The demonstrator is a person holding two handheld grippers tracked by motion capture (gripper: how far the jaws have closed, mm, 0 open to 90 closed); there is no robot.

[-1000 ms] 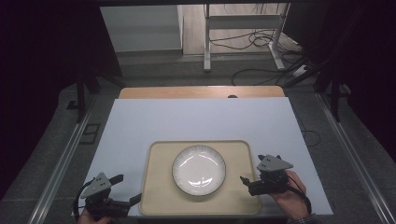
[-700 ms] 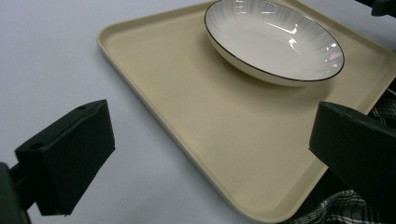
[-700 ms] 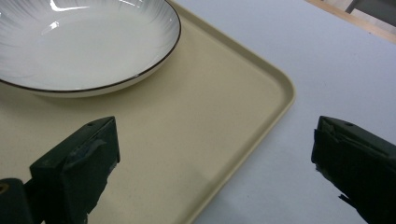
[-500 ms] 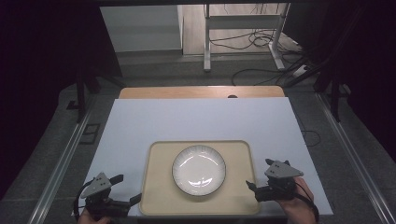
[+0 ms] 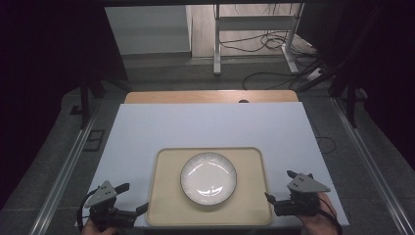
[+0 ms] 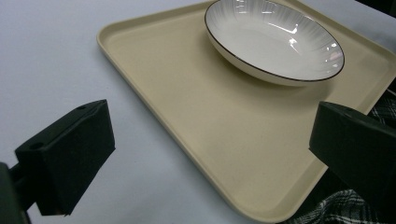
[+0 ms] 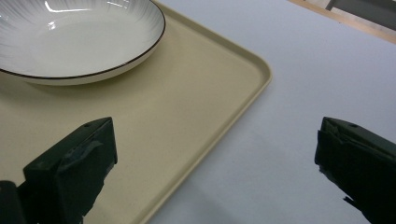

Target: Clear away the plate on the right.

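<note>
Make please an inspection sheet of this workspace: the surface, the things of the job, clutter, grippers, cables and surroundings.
Surface: white table top, with a wooden strip along its far edge.
Job's things: beige tray lying flat at the near edge; white plate with a dark rim sitting on the tray's middle, nothing in it.
Clutter: nothing seen on the table apart from the tray and plate.
Grippers: left gripper open, beside the tray's near left corner; right gripper open, beside the tray's right edge. Neither holds anything.
Cables: loose cables on the floor beyond the table.
Surroundings: metal table frame at the back, grey floor, dark sides.
</note>
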